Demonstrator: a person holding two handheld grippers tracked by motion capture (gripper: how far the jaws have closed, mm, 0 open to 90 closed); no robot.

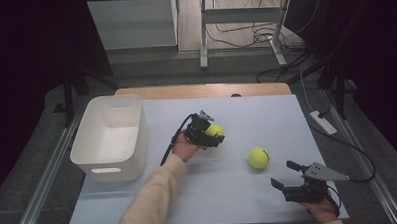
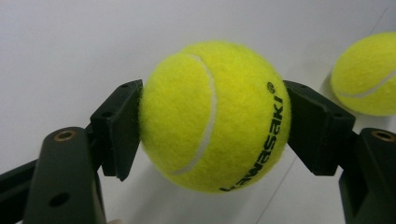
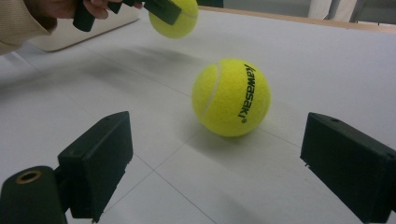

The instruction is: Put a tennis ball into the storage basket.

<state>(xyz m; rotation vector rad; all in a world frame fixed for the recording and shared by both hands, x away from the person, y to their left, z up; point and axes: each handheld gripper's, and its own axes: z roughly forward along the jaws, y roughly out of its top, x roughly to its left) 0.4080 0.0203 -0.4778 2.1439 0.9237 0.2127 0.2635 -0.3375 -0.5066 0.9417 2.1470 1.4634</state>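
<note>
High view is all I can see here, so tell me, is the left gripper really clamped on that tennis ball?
Observer: Yes. In the left gripper view both pads press the held tennis ball at its sides; the left gripper is shut on it.
Operator: Is it off the table?
Observer: The right gripper view shows it above the table, its shadow below it.
Operator: And the other ball?
Observer: The second tennis ball, printed "kawasaki", lies ahead of the open right gripper, untouched.
</note>
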